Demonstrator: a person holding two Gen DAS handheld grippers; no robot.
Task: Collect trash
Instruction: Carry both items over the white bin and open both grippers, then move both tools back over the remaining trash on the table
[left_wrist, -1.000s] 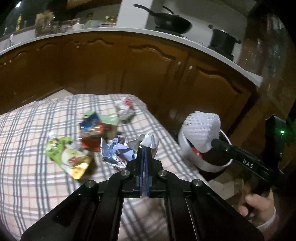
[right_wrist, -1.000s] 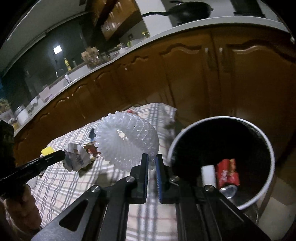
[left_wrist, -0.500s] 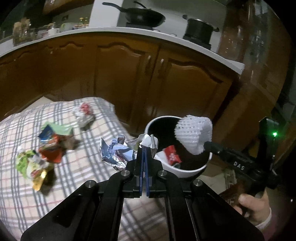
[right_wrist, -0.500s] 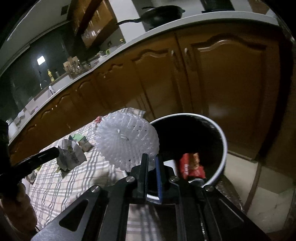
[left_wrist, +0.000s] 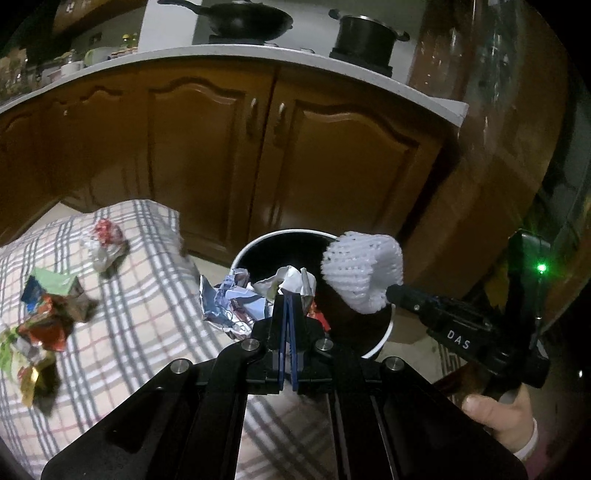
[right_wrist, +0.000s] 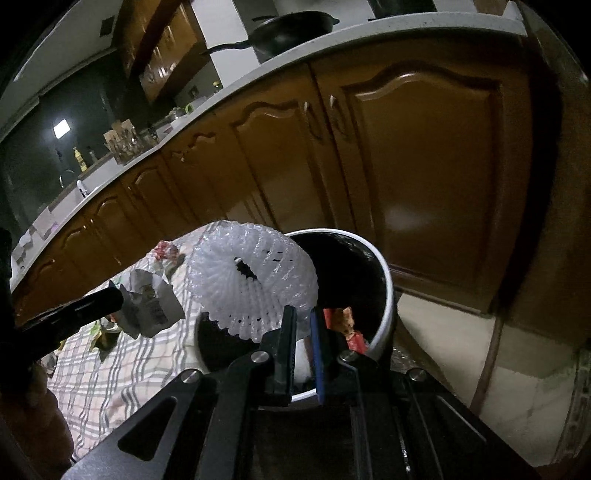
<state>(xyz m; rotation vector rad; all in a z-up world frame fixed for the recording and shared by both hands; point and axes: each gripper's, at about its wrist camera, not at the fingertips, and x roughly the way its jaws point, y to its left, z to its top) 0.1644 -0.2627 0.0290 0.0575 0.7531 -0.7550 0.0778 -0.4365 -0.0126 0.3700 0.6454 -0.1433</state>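
Note:
My left gripper (left_wrist: 287, 295) is shut on a crumpled paper wad (left_wrist: 236, 299) and holds it at the near rim of the white trash bin (left_wrist: 258, 245). My right gripper (right_wrist: 303, 314) is shut on a white foam fruit net (right_wrist: 255, 284) and holds it over the bin (right_wrist: 384, 295). In the left wrist view the net (left_wrist: 364, 269) hangs over the bin's right side. The paper wad also shows in the right wrist view (right_wrist: 149, 301). A red wrapper (right_wrist: 343, 325) lies inside the bin.
More wrappers lie on the checked cloth (left_wrist: 140, 302): a red and white one (left_wrist: 105, 243) at the back and a colourful pile (left_wrist: 48, 317) at the left. Brown kitchen cabinets (left_wrist: 229, 147) stand close behind the bin. The tiled floor (right_wrist: 480, 362) lies to the right.
Both grippers have moved right from over the cloth to the bin, carrying the paper wad and the foam net. Both stay shut.

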